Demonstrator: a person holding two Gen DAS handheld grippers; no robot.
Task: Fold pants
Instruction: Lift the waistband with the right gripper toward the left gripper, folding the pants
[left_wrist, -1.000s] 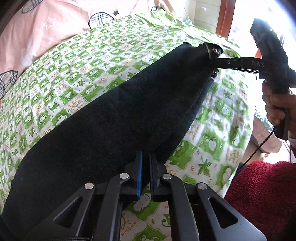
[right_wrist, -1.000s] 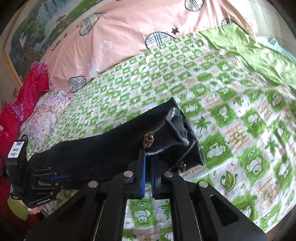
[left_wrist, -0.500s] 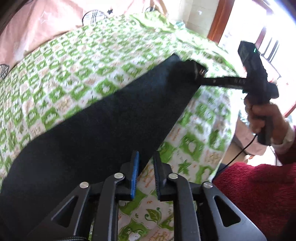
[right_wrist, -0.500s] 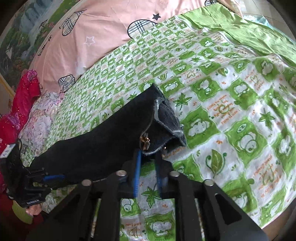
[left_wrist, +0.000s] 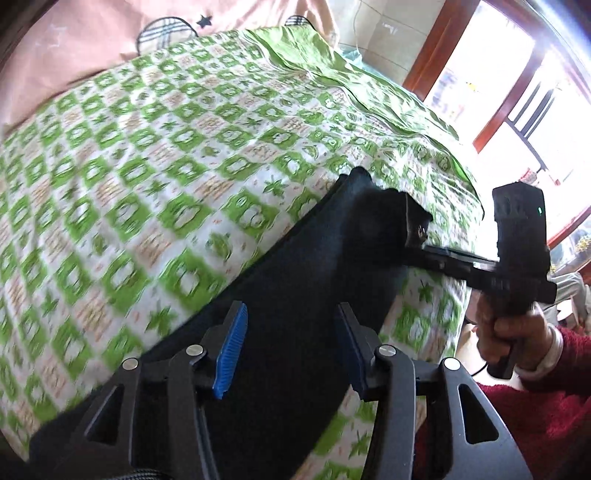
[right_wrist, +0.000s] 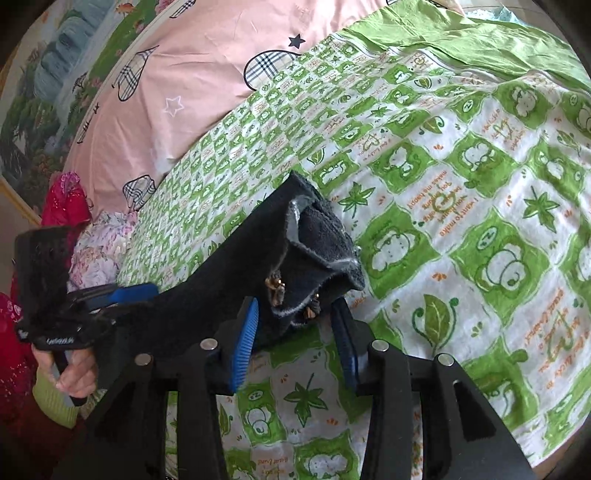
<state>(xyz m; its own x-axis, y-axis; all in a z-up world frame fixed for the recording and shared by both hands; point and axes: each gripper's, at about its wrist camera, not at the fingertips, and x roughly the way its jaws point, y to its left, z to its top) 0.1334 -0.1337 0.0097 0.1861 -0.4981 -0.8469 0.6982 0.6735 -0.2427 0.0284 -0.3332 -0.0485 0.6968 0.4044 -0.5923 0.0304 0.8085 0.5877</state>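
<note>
The dark pants (left_wrist: 295, 302) lie in a long folded strip on the green checked bedsheet (left_wrist: 147, 184). My left gripper (left_wrist: 291, 347) is open, its blue pads spread above the strip's near end. My right gripper (right_wrist: 295, 332) is open too, its pads on either side of the waistband end (right_wrist: 317, 251), where brass buttons show. The waistband rests on the sheet. Each gripper shows in the other's view: the right one (left_wrist: 436, 254) at the waistband, the left one (right_wrist: 122, 295) at the far end.
A pink quilt (right_wrist: 192, 81) with plaid shapes lies behind the sheet. Red and floral clothes (right_wrist: 92, 243) pile at the left. A window with a wooden frame (left_wrist: 517, 92) is to the right. The bed edge (left_wrist: 454, 332) runs near my right hand.
Both grippers were shut on the pants a second ago; both have opened wide and let go. The pants have dropped onto the sheet.
</note>
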